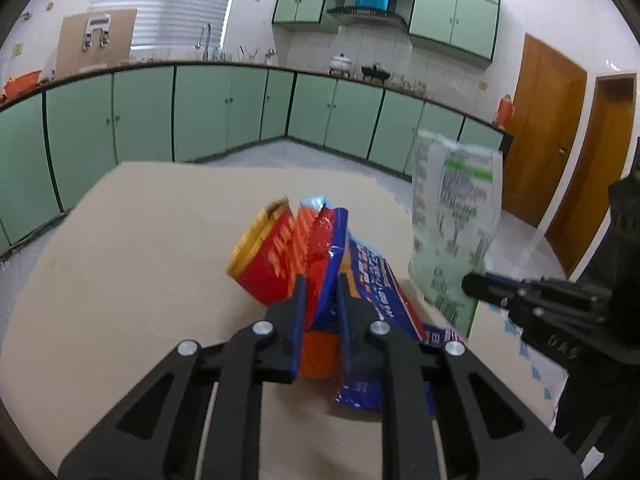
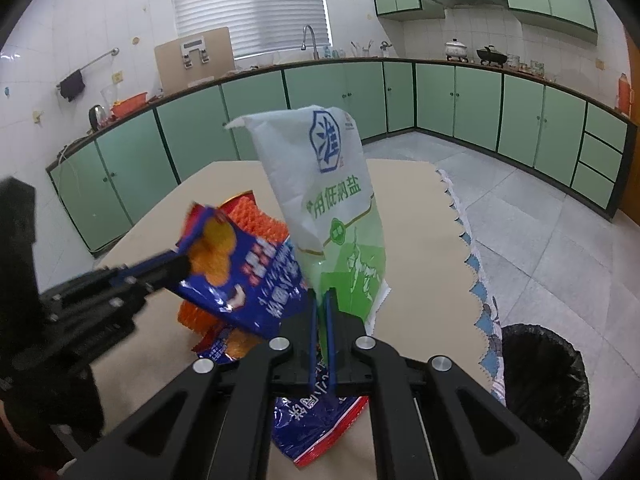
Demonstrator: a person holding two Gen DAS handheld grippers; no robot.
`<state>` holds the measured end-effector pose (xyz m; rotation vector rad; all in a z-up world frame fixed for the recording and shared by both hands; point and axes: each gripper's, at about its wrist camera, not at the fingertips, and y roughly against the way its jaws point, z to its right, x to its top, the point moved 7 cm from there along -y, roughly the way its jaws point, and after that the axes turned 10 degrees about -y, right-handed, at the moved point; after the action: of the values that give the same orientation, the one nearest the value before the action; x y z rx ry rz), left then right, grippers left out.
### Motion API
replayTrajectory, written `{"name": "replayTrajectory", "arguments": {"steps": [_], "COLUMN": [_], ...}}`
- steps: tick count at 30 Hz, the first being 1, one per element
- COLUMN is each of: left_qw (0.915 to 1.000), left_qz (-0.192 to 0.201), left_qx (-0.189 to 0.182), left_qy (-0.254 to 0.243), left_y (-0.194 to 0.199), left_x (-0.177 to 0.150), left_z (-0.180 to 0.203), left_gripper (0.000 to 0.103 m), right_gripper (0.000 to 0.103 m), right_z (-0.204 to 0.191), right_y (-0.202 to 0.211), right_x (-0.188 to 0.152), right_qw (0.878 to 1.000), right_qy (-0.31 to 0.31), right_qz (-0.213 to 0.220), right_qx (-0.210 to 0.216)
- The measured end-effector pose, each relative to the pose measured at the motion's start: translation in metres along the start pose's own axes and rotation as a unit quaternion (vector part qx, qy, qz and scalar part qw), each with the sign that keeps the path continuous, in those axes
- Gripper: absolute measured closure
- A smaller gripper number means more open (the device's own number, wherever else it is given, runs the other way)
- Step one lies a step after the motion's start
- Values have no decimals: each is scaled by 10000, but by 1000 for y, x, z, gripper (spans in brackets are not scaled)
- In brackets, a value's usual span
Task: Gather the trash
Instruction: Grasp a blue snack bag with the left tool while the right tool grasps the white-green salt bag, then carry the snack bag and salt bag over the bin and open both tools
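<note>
Above the table [image 2: 408,208], pinching salt bag [image 2: 336,208] in right gripper [image 2: 323,312] and snack wrappers [image 1: 316,248] in left gripper [image 1: 322,292], heading for bin [image 2: 544,388] at four o'clock, nothing visibly binned yet.

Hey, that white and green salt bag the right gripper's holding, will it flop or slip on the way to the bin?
The salt bag stands upright above the right gripper, so probably light, empty and fairly crisp. Its glossy film may slip. The bin sits close.
</note>
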<state>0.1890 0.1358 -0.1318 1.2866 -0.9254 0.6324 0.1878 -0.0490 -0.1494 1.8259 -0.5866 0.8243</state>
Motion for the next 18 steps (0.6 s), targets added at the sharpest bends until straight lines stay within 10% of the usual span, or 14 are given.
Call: {"name": "replayTrajectory", "arguments": {"steps": [18], "left_qw": [9960], "left_qz": [764], "left_qx": [-302], "left_qy": [-353], "left_y": [31], "left_x": [69], "left_z": [50], "left_gripper": [96], "right_gripper": [101], "right_z": [12], "right_y": [54], "right_x": [34], "right_qw": [9985], "right_qy": [100], "right_qz": [493], "right_qx": [-208]}}
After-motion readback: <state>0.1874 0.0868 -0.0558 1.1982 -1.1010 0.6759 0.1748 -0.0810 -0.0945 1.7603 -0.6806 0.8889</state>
